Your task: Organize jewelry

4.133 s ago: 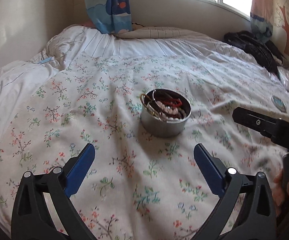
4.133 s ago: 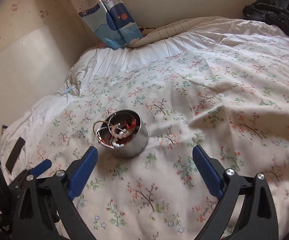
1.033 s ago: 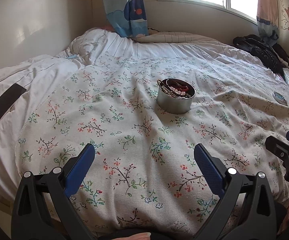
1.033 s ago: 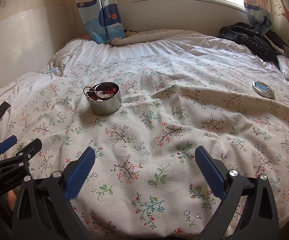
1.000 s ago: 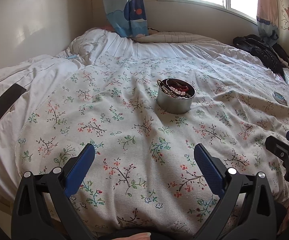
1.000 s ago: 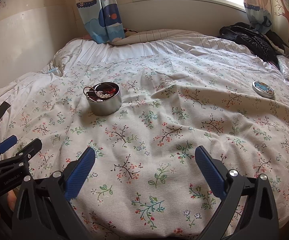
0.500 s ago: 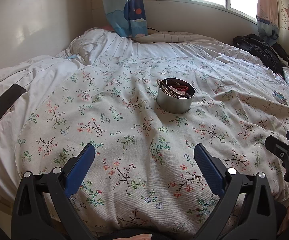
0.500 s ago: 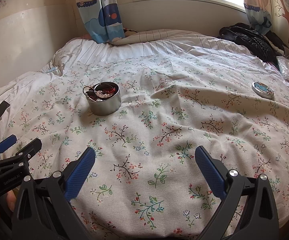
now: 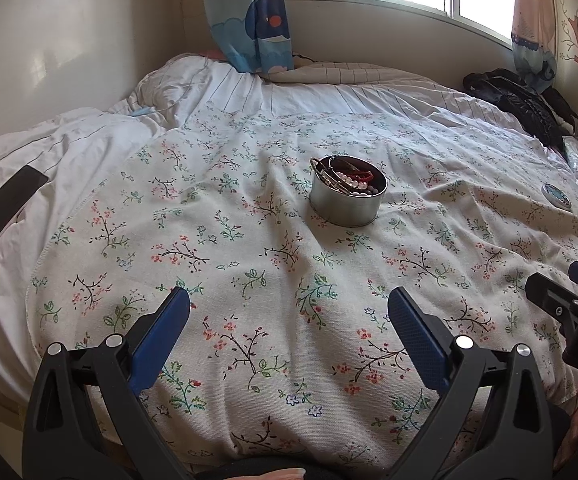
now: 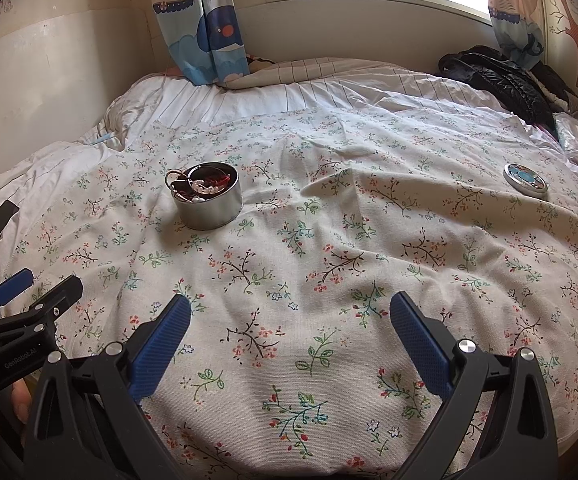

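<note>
In the left wrist view, the left gripper [image 9: 289, 312] hangs over the flowery sheet [image 9: 249, 272] with its blue fingers [image 9: 161, 336] spread wide, holding nothing. The round metal tin [image 9: 347, 204] of jewelry [image 9: 355, 179] (beads and a gold ring poke out) sits on the bed, well ahead.

In the right wrist view, the right gripper [image 10: 289, 316] is wide too, and empty. The tin sits far ahead to its left. A small round lid [image 10: 525, 178] lies far off on the right.

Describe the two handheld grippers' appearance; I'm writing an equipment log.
Both match: the left gripper and right gripper have black triangular cut-out frames, silver bolts and textured blue finger pads. White lettering marks the bodies, partly readable. No cables or sleeves are visible.
</note>
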`<state>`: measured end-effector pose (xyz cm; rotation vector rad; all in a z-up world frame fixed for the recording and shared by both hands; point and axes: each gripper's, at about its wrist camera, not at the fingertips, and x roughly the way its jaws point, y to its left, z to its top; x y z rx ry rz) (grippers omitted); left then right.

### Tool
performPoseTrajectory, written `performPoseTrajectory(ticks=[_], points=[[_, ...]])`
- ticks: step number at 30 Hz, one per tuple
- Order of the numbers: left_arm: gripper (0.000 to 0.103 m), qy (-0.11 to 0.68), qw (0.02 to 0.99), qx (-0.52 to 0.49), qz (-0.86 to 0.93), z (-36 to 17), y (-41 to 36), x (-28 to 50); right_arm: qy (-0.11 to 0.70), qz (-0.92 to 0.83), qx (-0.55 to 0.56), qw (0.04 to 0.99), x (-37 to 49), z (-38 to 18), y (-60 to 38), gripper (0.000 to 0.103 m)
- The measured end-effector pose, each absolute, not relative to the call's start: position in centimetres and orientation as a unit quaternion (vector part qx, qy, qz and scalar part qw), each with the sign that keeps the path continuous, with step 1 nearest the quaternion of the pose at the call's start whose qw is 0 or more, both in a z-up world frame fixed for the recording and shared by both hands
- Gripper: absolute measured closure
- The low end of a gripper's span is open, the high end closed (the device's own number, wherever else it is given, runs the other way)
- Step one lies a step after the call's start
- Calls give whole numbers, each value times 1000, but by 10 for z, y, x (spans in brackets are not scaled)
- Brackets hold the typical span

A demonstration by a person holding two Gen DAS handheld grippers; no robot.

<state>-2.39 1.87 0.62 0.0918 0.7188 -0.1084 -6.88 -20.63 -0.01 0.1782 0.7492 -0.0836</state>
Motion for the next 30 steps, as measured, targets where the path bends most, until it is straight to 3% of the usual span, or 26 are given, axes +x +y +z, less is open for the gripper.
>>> performPoseTrajectory(ticks=[30], points=[[8,352,933,43,-54,7,20,-22,367,-42,86,925,-70,-1,-208,7]])
